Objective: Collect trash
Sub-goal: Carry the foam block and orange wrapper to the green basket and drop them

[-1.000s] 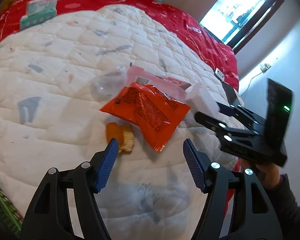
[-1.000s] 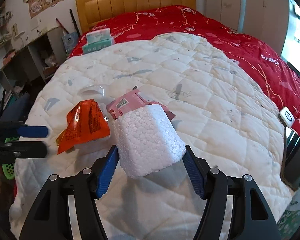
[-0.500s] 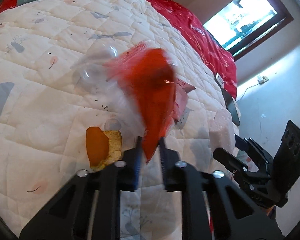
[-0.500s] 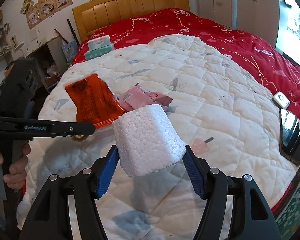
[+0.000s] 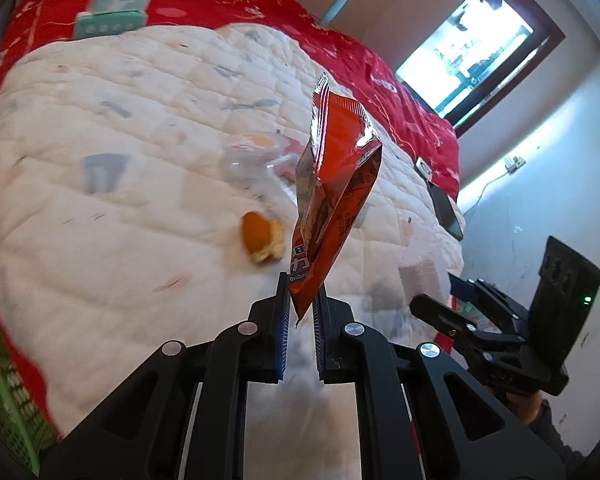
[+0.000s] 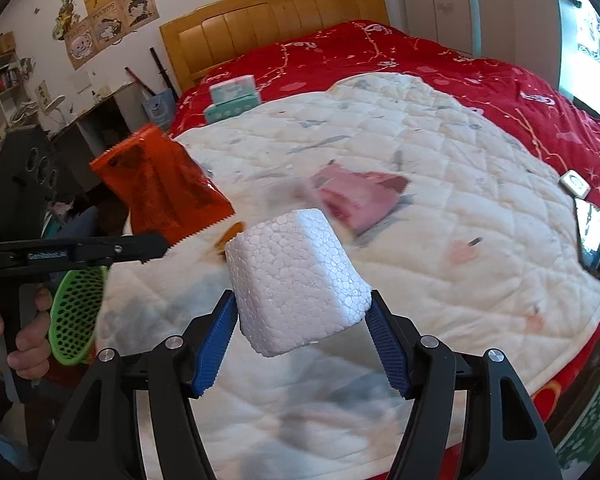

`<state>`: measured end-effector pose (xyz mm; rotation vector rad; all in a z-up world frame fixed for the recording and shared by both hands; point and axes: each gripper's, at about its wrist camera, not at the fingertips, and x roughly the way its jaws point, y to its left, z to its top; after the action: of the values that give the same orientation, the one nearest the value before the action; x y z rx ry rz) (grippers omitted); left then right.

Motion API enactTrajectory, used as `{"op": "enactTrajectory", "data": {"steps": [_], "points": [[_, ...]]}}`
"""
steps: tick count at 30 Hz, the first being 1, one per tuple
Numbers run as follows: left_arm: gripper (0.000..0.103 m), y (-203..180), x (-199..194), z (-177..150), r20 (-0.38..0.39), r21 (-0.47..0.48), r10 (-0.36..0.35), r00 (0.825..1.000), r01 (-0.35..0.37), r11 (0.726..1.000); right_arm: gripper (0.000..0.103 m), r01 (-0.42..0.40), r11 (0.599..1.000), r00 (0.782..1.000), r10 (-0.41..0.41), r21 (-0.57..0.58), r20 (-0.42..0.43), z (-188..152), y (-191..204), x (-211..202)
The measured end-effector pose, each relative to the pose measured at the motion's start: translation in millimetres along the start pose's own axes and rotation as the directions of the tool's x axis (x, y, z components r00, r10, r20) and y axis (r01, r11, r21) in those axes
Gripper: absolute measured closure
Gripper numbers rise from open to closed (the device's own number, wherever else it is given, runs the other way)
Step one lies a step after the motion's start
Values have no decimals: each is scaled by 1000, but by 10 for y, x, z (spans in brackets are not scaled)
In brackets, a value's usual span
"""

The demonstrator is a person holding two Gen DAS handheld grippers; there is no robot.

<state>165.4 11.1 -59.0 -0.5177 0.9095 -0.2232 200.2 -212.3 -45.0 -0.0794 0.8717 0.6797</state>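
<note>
Trash fills both jaws: the left gripper (image 5: 300, 304), its jaws just closed, pinches the lower corner of a crinkled orange foil snack wrapper (image 5: 334, 196) that stands upright at centre frame above the white quilted bedspread (image 5: 100, 208). The right gripper (image 6: 300, 320) clamps a white styrofoam block (image 6: 296, 280) between its blue pads. On the quilt lie an orange-yellow food scrap (image 5: 260, 238), clear plastic packaging (image 5: 252, 160) and a pink wrapper (image 6: 356, 198). A green mesh basket (image 6: 76, 316) sits at lower left.

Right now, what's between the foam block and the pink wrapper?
Only bare quilt, in the right wrist view: foam block in front, pink wrapper behind.
</note>
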Motion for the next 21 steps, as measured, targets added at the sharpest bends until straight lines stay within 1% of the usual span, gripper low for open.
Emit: {"op": "enactTrajectory", "data": {"steps": [6,13,17,21], "points": [[93,330,-562,-249,46,-31,47,998,-46,998,40,-54,998,999,54,-14,-7,-57,448,20],[93,848,-1198,-610,104,-123,103,989,-90,988,40,-115,992,993,113,-56,-27,-78,1047,81],[93,1164,-1503,-810,122,-179,155,980,-132,975,40,-154,985,988,151,-83,-38,-101,1414,133],[93,1493,-1779,-1032,131,-245,219,967,-182,952,40,-195,974,980,189,-113,-57,-123,1756,194]]}}
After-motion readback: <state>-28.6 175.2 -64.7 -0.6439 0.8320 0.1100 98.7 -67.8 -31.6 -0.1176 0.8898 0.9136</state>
